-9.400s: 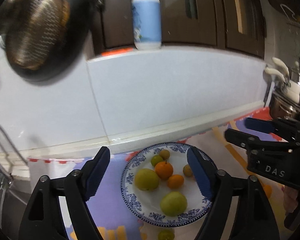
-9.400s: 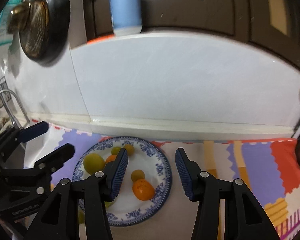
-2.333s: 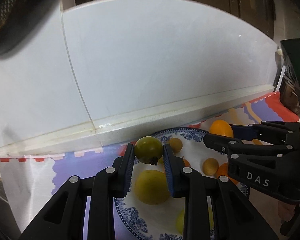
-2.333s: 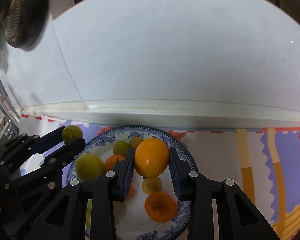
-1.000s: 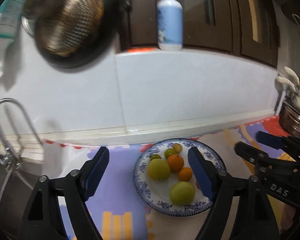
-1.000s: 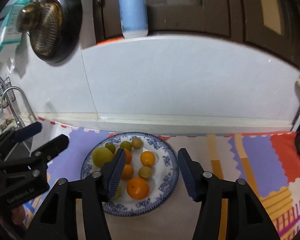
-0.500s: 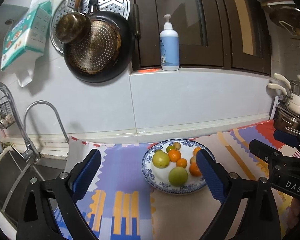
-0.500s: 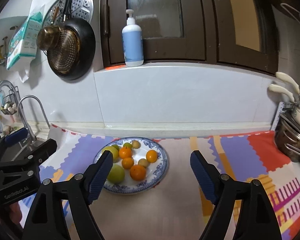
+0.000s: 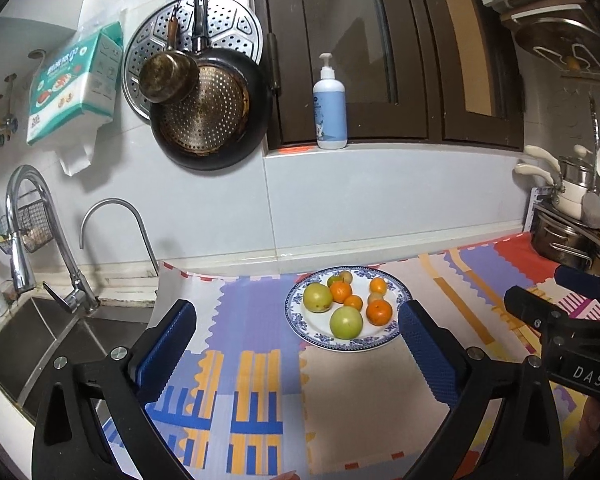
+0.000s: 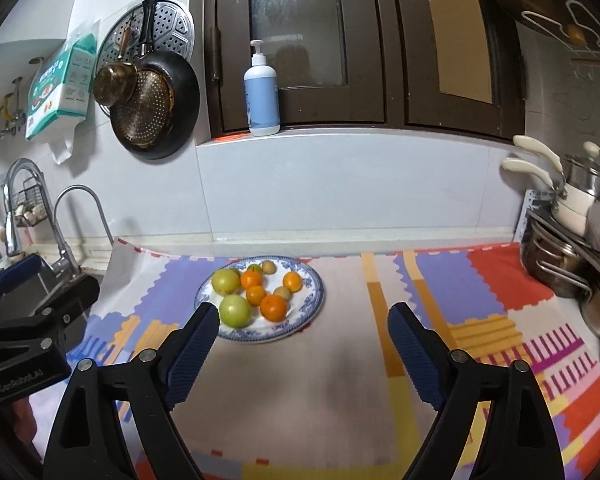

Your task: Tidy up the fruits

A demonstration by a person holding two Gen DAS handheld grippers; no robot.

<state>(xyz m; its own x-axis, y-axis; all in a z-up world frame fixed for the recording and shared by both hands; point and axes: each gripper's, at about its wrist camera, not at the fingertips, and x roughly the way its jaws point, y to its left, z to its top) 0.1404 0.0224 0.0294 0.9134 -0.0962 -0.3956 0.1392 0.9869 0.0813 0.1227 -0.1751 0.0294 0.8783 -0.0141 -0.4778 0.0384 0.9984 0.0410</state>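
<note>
Fingers [image 9: 167, 348] of both grippers opening wide, empty; crowded fruit [image 9: 346, 322] could roll off the plate [image 9: 300, 322] if nudged.

Blue-and-white patterned plate [image 9: 396, 334], orange and yellow-green fruits [image 9: 346, 322], multicoloured striped mat [image 9: 255, 384], pale blue bottle [image 9: 330, 114]

A: What sat on the blue-rimmed plate [image 9: 396, 330]?

B: Two green apples [image 9: 345, 322], several oranges [image 9: 378, 313] and smaller fruit, on the patterned mat [image 9: 255, 312] toward the far wall.

A: And the left gripper [image 9: 295, 344]?

B: Its jaws were opening, nothing between them, near of the plate. The right gripper [image 9: 548, 300] reached in at the right; a sink [image 9: 27, 344] lay left.
</note>
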